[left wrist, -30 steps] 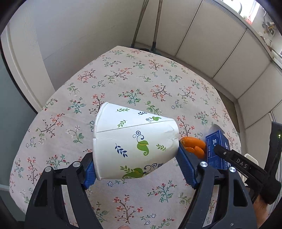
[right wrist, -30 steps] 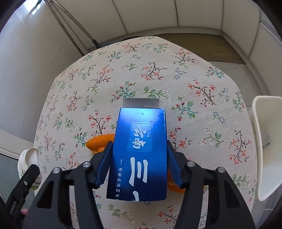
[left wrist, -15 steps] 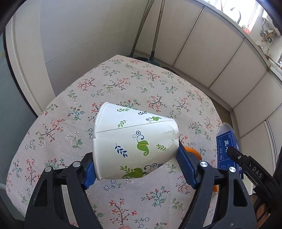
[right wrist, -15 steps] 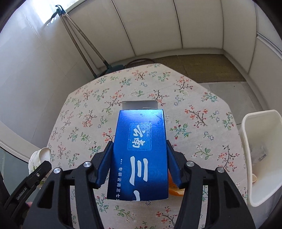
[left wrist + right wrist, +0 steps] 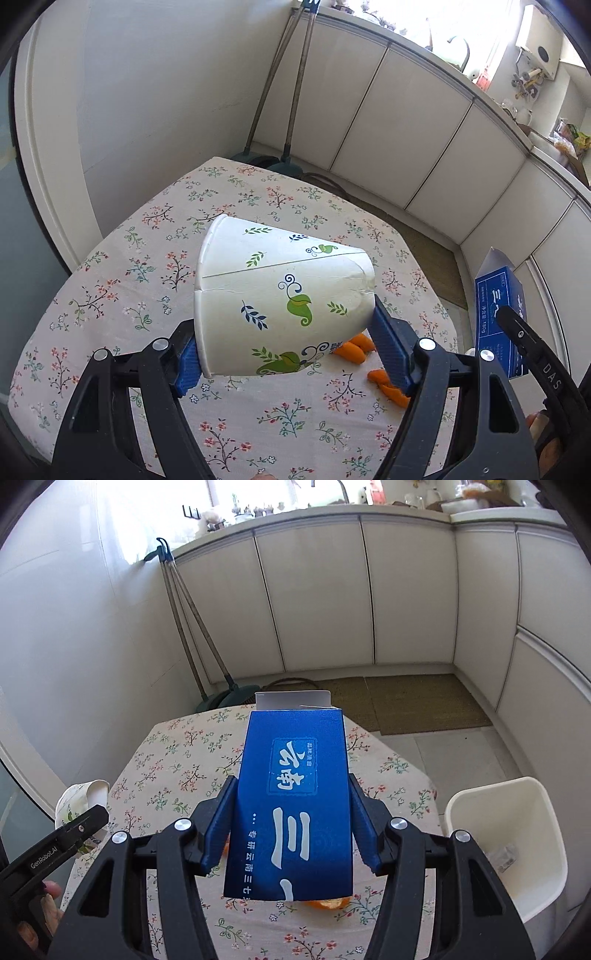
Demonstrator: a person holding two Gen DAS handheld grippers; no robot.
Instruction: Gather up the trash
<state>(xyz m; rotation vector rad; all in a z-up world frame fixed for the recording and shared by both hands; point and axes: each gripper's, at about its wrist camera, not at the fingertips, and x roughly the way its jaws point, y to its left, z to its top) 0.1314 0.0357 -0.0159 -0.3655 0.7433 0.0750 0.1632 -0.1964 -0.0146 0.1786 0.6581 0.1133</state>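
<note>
Both your pieces of trash have come up off the table since a second ago: the paper cup [image 5: 280, 299] and the blue carton [image 5: 295, 808] now ride higher, with more of the cabinets and floor in view beyond the floral tablecloth [image 5: 155, 266]. Your left gripper [image 5: 284, 350] is clenched on the cup, which lies on its side between the blue pads with a dented rim. Your right gripper [image 5: 290, 827] grasps the carton by its long sides, its opened flap pointing away from you. By the look of it, two items are picked up but not yet binned. The white bin [image 5: 509, 834] stands just beside the table's right edge, something small already inside. Orange peel pieces [image 5: 354, 350] lie on the cloth, waiting for you.
</note>
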